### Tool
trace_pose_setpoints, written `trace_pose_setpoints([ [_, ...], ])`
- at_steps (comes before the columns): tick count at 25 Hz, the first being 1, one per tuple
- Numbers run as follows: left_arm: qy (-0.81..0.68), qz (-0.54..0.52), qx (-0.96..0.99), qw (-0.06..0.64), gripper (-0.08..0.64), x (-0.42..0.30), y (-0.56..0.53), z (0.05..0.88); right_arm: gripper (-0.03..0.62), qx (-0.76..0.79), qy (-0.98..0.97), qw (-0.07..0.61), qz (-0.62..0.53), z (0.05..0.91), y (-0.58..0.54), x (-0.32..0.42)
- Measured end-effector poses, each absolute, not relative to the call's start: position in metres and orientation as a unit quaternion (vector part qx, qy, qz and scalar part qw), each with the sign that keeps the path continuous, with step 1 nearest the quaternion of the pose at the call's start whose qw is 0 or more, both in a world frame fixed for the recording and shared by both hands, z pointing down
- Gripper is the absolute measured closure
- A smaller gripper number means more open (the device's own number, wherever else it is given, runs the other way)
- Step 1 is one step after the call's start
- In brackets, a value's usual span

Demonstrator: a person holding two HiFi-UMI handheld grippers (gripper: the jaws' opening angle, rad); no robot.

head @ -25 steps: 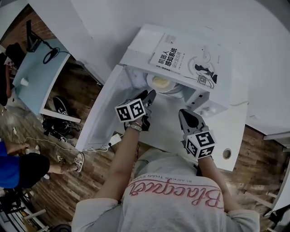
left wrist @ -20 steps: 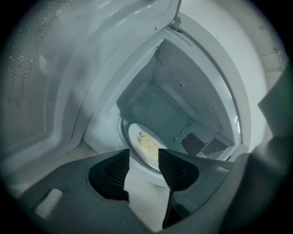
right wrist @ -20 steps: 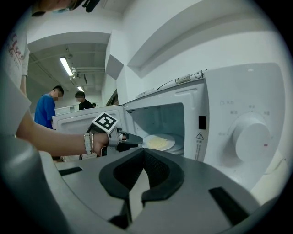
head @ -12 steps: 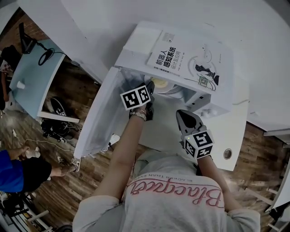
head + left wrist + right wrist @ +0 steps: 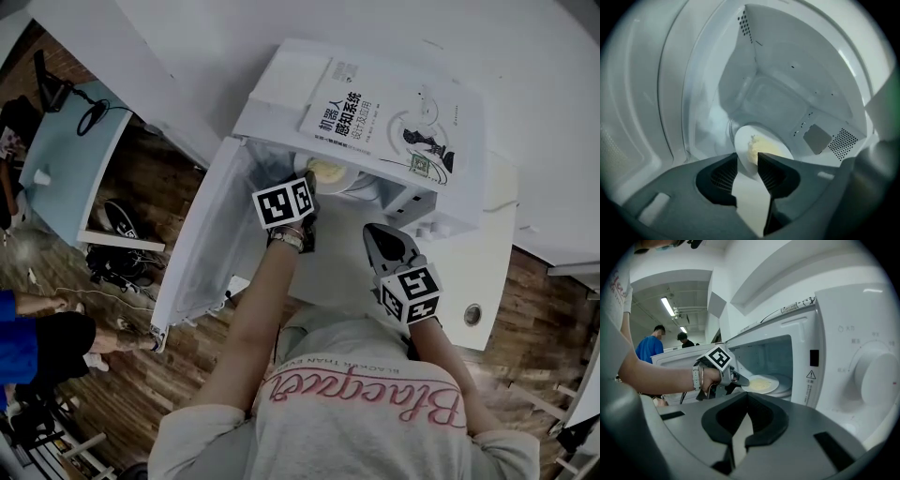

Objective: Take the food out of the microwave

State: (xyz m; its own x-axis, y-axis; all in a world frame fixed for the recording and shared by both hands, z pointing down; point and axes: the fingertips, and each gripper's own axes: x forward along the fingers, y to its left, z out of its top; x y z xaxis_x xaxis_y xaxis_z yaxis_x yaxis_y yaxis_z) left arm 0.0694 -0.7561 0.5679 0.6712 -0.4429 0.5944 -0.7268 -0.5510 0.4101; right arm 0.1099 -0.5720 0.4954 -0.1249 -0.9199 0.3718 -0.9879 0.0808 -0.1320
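A white plate (image 5: 330,173) of pale yellow food (image 5: 763,146) sits inside the open white microwave (image 5: 281,98). My left gripper (image 5: 308,181) reaches into the cavity. Its jaws have just been closing, and the plate's near rim (image 5: 744,140) now fills the gap between them. In the left gripper view, my left gripper (image 5: 747,159) has one jaw at the rim's edge and the other over the food. The right gripper view shows the left gripper (image 5: 743,380) pinching the plate (image 5: 765,384). My right gripper (image 5: 371,232) hangs shut and empty in front of the oven, and its jaws (image 5: 746,397) point at the opening.
The microwave door (image 5: 202,253) hangs open to the left. A book (image 5: 394,117) lies on top of the oven. The control knob (image 5: 876,376) is at the right. Two people (image 5: 649,350) stand in the background. A light blue desk (image 5: 70,150) stands at far left.
My left gripper has moved forward and down into the microwave cavity, reaching the plate's rim. The right gripper has stayed where it was.
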Motion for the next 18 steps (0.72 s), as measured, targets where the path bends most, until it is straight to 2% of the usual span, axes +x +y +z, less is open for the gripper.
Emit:
trace_pose_setpoints([
  [7, -0.323, 0.138, 0.815, 0.461, 0.463, 0.065, -0.745, 0.569, 0.583, 0.645, -0.738, 0.103, 0.172, 0.496, -0.571, 0.102],
  [18, -0.241, -0.052, 0.754, 0.609, 0.543, 0.071, -0.730, 0.557, 0.583, 0.648, -0.736, 0.103, 0.169, 0.496, -0.565, 0.102],
])
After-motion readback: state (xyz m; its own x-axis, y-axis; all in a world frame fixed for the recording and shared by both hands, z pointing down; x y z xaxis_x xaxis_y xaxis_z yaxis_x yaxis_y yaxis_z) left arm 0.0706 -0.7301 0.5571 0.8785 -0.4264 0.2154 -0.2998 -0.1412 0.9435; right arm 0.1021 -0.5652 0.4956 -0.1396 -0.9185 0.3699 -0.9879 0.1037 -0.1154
